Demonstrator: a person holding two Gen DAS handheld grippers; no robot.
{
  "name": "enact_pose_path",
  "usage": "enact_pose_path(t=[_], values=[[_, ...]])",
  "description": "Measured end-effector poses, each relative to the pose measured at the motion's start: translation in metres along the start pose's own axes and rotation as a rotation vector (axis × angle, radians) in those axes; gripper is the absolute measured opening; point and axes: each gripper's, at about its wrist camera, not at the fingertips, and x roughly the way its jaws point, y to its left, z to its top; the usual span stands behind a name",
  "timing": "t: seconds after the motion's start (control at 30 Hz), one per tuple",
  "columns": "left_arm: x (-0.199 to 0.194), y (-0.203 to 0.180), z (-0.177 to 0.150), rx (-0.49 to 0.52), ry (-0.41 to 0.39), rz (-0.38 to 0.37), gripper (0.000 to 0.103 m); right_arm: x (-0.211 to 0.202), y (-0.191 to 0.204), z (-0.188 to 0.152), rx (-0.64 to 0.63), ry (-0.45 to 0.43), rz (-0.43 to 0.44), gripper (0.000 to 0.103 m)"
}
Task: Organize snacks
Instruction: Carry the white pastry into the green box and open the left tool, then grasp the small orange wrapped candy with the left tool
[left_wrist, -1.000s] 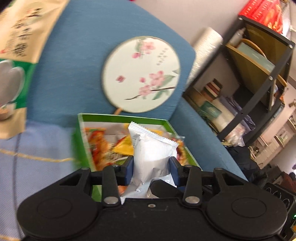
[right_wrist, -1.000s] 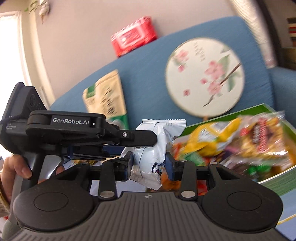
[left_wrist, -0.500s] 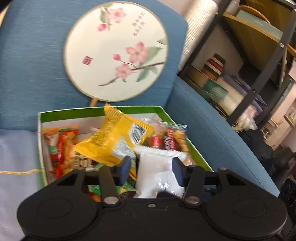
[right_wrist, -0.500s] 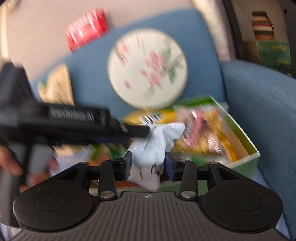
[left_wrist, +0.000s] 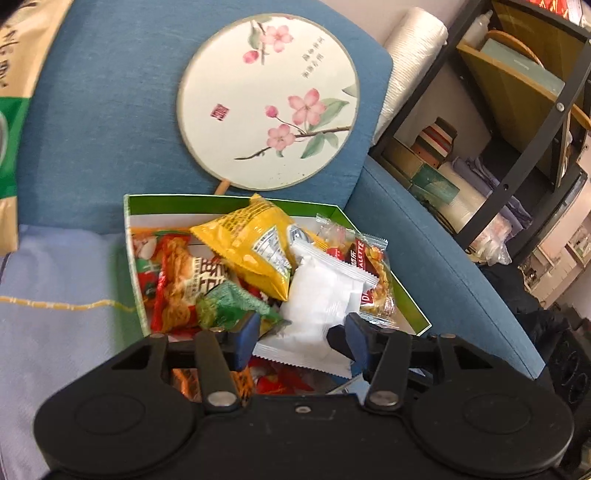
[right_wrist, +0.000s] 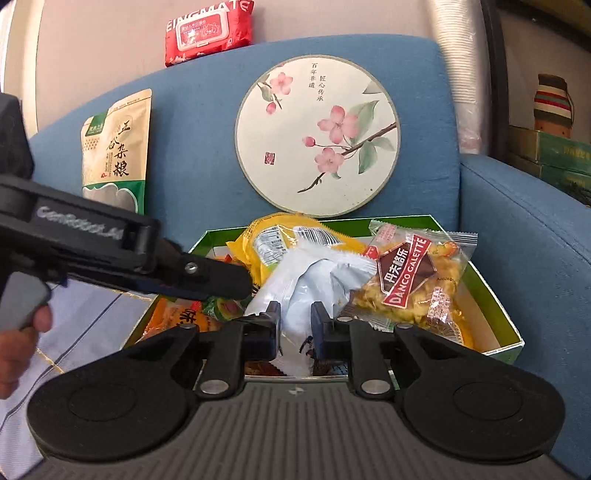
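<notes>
snacks (left_wrist: 258, 251) in box (left_wrist: 127, 221), fan (left_wrist: 267, 103) behind

- Setting: a domestic living area, with a blue upholstered sofa (right_wrist: 192, 122) as the work surface, its armrest (right_wrist: 524, 229) alongside.
- Decorative round fan (right_wrist: 317, 136), painted with pink blossoms, leaning on the backrest.
- Green cardboard box (right_wrist: 495, 295) of assorted snack packets on the seat; a large grain pouch (right_wrist: 114, 147) standing against the backrest.
- Red wet-wipes pack (right_wrist: 208, 31) on top of the backrest, against a plain painted wall.
- Pale cloth (left_wrist: 55, 295) covering the seat cushion.
- Dark metal shelving unit (left_wrist: 517, 147) beside the sofa, holding boxes, books and bagged household items; contents partly indistinct.
</notes>
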Motion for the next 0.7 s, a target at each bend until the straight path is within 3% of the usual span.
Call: enact_pose_path(t=[0.03, 0.1, 0.13, 0.2, 0.3, 0.47, 0.63, 0.7], values=[[-0.007, 0.002, -0.002, -0.004, -0.010, -0.003, 0.063, -0.004, 0.000, 0.000, 0.003, -0.014, 0.006, 0.043], [-0.023, 0.006, -0.006, -0.015, -0.040, 0.008, 0.081, -0.012, 0.003, 0.002, 0.005, -0.057, 0.006, 0.054], [-0.032, 0.009, -0.008, -0.022, -0.054, 0.022, 0.099, -0.015, 0.004, 0.004, 0.008, -0.082, 0.014, 0.072], [-0.051, 0.018, -0.011, -0.045, -0.084, 0.057, 0.103, -0.021, 0.010, 0.005, 0.023, -0.125, 0.036, 0.103], [-0.085, 0.046, -0.015, -0.082, -0.124, 0.147, 0.103, -0.026, 0.024, 0.006, 0.000, -0.154, 0.085, 0.103], [-0.137, 0.123, -0.017, -0.176, -0.195, 0.417, 0.103, -0.024, 0.047, 0.005, -0.044, -0.150, 0.141, 0.103], [-0.181, 0.204, -0.021, -0.348, -0.321, 0.665, 0.103, -0.020, 0.061, 0.000, -0.075, -0.145, 0.176, 0.103], [-0.189, 0.230, -0.020, -0.409, -0.354, 0.716, 0.103, -0.017, 0.063, -0.002, -0.074, -0.135, 0.187, 0.103]])
